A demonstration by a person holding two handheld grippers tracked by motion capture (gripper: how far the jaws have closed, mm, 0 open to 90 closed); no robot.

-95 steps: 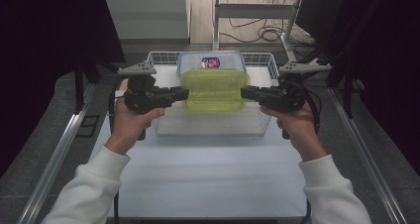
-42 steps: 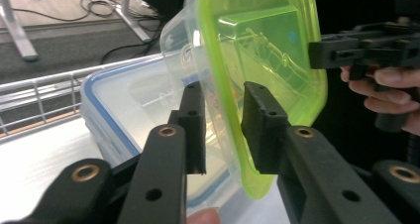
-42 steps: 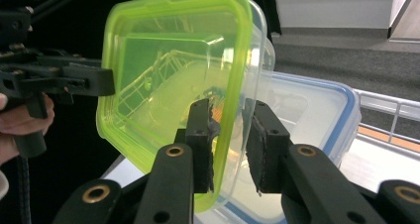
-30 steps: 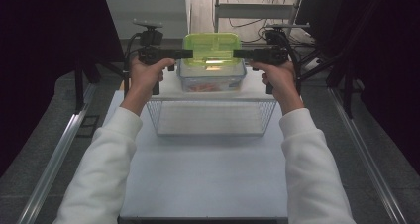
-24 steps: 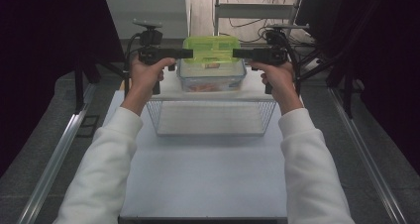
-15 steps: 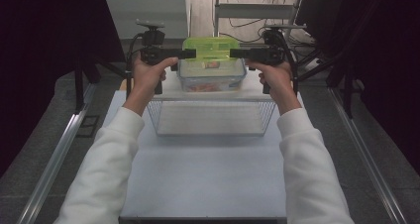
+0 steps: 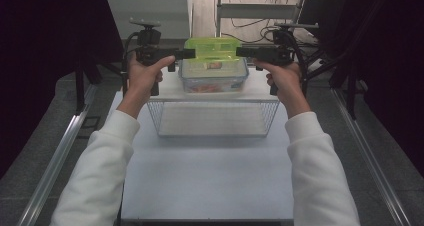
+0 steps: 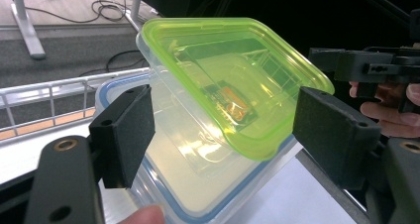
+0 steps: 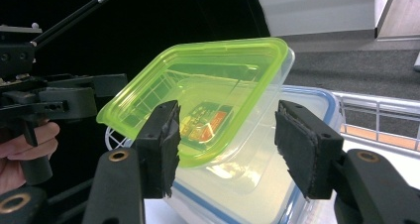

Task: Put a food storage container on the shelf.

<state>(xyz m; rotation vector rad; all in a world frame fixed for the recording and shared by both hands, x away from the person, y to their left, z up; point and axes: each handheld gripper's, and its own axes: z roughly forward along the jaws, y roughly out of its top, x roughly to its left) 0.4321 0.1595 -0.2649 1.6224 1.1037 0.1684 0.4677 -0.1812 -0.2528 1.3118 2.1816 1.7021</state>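
White table [image 7: 210, 181]: green-lidded box [image 7: 214, 50] between both opened tongs.

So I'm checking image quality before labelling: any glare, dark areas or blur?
High view: black surrounds, table evenly lit. Left gripper view: bright glare on the green-lidded container, near tool parts soft. Right gripper view: background black at left, sharp reflections on the lid.

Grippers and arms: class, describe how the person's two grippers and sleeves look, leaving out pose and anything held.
Both grippers, left and right, are black, pistol-shaped tools with black cables trailing behind. Each has two blocky black jaws faced with dark foam pads, held by brass-coloured pivots and small screw holes. The person wears long white sleeves.
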